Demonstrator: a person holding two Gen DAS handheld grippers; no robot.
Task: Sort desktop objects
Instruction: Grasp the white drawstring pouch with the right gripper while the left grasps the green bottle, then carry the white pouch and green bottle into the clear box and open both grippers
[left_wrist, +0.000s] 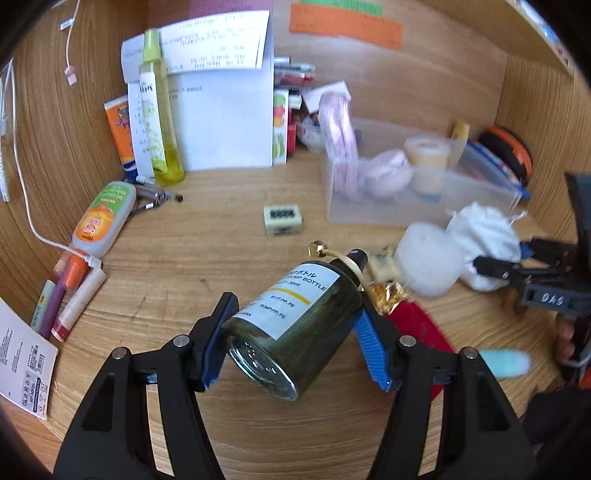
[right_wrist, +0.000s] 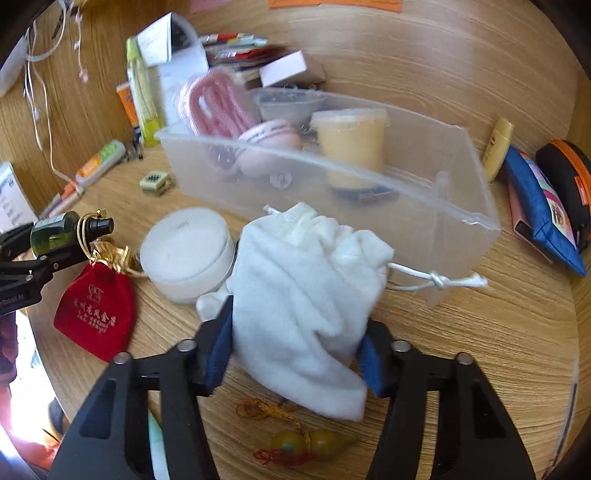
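Observation:
My left gripper (left_wrist: 295, 332) is shut on a dark green pump bottle (left_wrist: 306, 295) with a white label, tilted and lifted off the wooden desk (left_wrist: 221, 258). In the right wrist view this bottle (right_wrist: 55, 229) shows at the far left. My right gripper (right_wrist: 299, 321) is shut on a white drawstring pouch (right_wrist: 306, 266), which hangs just in front of a clear plastic box (right_wrist: 461, 229). The box holds a pink cord, a pink round case and a yellow cup. A white round jar (right_wrist: 188, 251) and a red velvet pouch (right_wrist: 96, 314) lie between the two grippers.
A yellow spray bottle (left_wrist: 159, 122), an orange tube and papers stand at the back left. Pens and a white cable lie along the left edge. A small cream block (left_wrist: 282, 219) sits mid-desk. A blue pouch (right_wrist: 543, 206) and an orange-black case lie right. A gourd charm (right_wrist: 306, 439) lies near.

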